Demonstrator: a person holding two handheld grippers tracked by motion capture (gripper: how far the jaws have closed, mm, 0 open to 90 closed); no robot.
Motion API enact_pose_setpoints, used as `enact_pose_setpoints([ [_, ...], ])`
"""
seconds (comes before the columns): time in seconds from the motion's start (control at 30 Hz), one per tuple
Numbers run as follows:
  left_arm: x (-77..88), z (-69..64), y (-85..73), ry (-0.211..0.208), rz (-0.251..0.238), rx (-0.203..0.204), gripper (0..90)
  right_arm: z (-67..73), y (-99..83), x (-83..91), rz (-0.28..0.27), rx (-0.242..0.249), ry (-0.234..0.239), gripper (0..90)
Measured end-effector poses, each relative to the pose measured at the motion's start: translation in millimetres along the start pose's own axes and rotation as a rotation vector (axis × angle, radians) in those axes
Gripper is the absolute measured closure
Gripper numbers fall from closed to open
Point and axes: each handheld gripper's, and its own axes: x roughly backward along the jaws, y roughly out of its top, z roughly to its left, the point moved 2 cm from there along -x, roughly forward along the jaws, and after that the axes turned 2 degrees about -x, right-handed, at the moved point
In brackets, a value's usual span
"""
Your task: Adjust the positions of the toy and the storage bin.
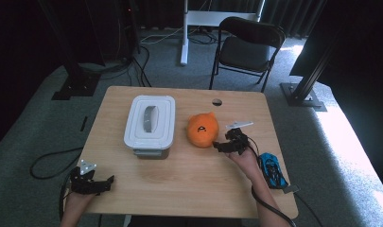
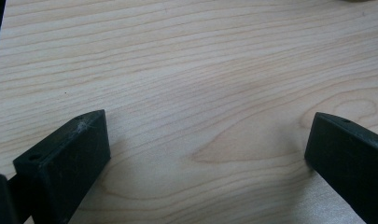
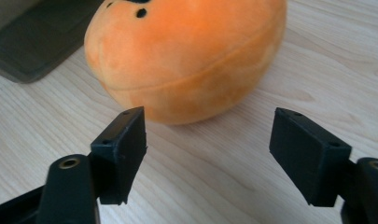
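An orange plush toy (image 1: 202,130) with black face marks sits on the wooden table (image 1: 189,179), just right of a white lidded box (image 1: 150,123). My right gripper (image 1: 221,146) lies low right beside the toy, pointing at it. In the right gripper view the orange plush toy (image 3: 186,56) sits just beyond the jaws, which stand apart with only bare table between them. My left gripper (image 1: 106,182) rests at the table's near left corner; its jaws stand wide apart over bare wood (image 2: 205,93).
A blue toy car (image 1: 273,170) lies near the table's right edge, beside my right forearm. The box has a grey handle in its lid. A round cable hole (image 1: 217,101) sits at the table's far edge, and a black folding chair (image 1: 248,47) stands beyond.
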Motion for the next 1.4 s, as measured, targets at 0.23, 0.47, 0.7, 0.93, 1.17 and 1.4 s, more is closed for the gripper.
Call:
enact_pose_setpoints([
  [0.23, 0.0, 0.0, 0.0, 0.0, 0.0, 0.0, 0.4, 4.8, 4.2, -10.6, 0.011, 0.025, 0.008, 38.6],
  [0.47, 0.0, 0.0, 0.0, 0.0, 0.0, 0.0, 0.4, 11.3, 5.1, -15.1, -0.002, 0.065, 0.037, 62.4],
  [0.7, 0.0, 0.0, 0.0, 0.0, 0.0, 0.0, 0.4, 13.0, 1.9, -14.7, 0.009, 0.07, 0.054, 83.0],
  [0.93, 0.0, 0.0, 0.0, -0.001, 0.0, 0.0, 0.4, 19.2, -3.3, -12.2, 0.011, 0.09, 0.06, 88.6],
  [1.17, 0.0, 0.0, 0.0, -0.001, 0.0, 0.0, 0.4, 33.1, -9.7, -7.5, 0.012, 0.096, 0.089, 88.7],
  [1.4, 0.0, 0.0, -0.1, -0.001, 0.0, -0.001, 0.5, 53.3, -9.4, -7.1, -0.01, 0.085, 0.148, 88.6],
])
